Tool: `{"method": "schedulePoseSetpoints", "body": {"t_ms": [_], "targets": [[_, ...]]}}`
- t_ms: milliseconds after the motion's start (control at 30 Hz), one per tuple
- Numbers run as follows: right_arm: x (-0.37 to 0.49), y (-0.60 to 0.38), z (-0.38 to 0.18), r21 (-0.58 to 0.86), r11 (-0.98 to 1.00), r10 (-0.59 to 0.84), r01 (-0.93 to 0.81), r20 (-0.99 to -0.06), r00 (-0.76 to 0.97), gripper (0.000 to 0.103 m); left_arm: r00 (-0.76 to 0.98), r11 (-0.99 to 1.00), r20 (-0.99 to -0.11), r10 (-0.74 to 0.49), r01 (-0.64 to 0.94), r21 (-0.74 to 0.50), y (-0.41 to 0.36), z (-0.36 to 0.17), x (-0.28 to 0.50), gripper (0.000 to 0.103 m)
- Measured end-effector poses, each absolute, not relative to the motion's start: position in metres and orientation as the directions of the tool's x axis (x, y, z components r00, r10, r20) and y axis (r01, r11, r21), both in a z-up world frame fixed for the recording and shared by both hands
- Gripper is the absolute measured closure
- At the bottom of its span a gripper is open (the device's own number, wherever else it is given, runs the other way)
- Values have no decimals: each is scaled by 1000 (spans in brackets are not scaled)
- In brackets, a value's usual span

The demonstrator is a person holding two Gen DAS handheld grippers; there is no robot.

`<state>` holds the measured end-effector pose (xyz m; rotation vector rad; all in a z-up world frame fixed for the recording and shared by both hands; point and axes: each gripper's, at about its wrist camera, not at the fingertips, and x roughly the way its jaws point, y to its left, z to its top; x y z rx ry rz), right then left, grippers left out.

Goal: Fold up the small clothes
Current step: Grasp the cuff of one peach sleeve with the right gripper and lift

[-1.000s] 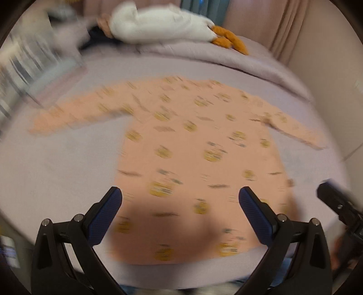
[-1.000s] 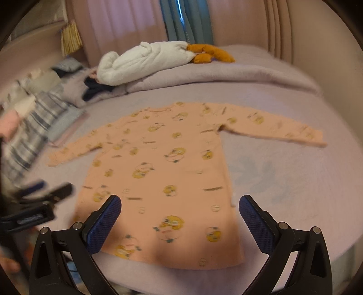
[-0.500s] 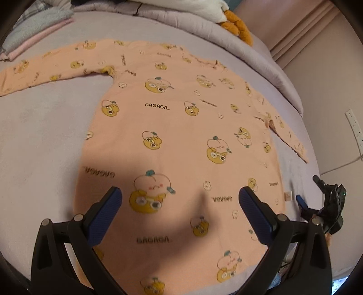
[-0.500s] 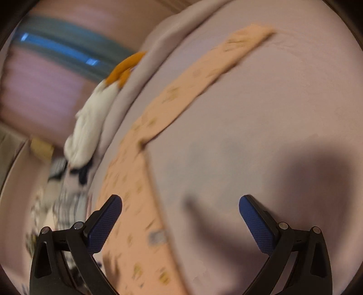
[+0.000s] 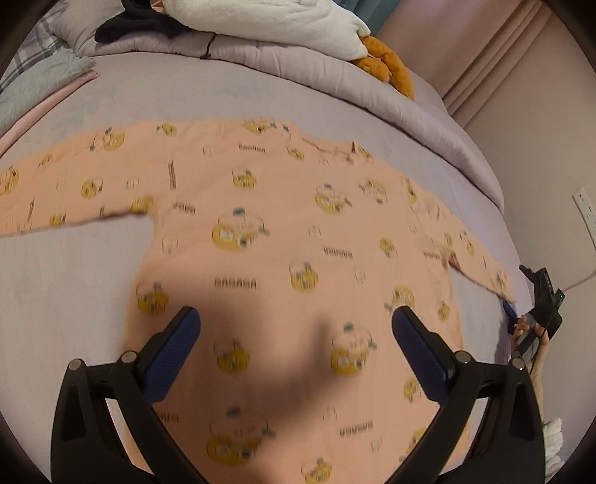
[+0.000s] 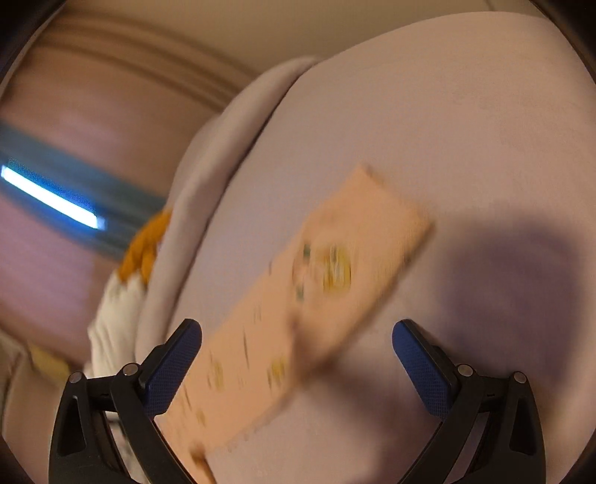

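Note:
A peach long-sleeved child's top (image 5: 283,238) with yellow cartoon prints lies spread flat on the bed, both sleeves out. My left gripper (image 5: 296,327) is open and empty, hovering over the lower body of the top. My right gripper (image 6: 297,352) is open and empty, low over the top's right sleeve (image 6: 309,298), whose cuff end lies between and beyond the fingers. The right gripper also shows in the left wrist view (image 5: 536,309), held by a hand beside the right cuff.
The lilac bed sheet (image 5: 67,283) surrounds the top. A rolled lilac duvet (image 5: 298,63) with a white and orange plush toy (image 5: 283,22) lies at the head. Folded clothes (image 5: 33,78) sit at the far left. A wall and socket (image 5: 585,208) stand to the right.
My right gripper has swung out and down to the right sleeve's cuff. My left gripper has moved forward over the top's body. Both stay open.

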<state>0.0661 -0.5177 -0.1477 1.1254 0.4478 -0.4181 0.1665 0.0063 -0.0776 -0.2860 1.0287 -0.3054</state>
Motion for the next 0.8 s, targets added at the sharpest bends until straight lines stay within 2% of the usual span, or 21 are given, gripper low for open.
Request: {"method": "schedulePoseSetpoints", "body": {"t_ms": [33, 67, 133, 167, 233, 367, 467, 633, 800], "targets": [[69, -519, -148, 757, 366, -101, 542, -547, 831, 11, 483, 922, -791, -376, 110, -371, 6, -78, 171, 0], [70, -520, -150, 753, 355, -105, 554, -557, 824, 21, 483, 922, -791, -376, 105, -374, 5, -80, 177, 0], [73, -522, -154, 747, 346, -97, 568, -574, 813, 54, 474, 920, -796, -375, 88, -382, 5, -84, 186, 1], [75, -527, -155, 743, 347, -90, 572, -581, 809, 60, 469, 918, -798, -379, 82, -388, 4, -86, 188, 2], [75, -534, -157, 720, 357, -81, 595, -611, 788, 93, 453, 907, -796, -401, 76, -414, 2, -90, 193, 2], [76, -533, -141, 696, 417, -84, 585, -612, 787, 97, 435, 900, -798, -416, 70, -431, 4, -94, 198, 4], [84, -508, -103, 635, 562, -76, 531, -599, 797, 97, 440, 898, -797, -415, 57, -436, 10, -92, 198, 4], [119, -421, -23, 509, 783, -11, 358, -564, 826, 97, 464, 890, -783, -415, 30, -454, 33, -84, 193, 3], [161, -318, 28, 402, 898, 79, 179, -547, 833, 97, 495, 882, -762, -417, 16, -471, 63, -76, 177, 3]]}}
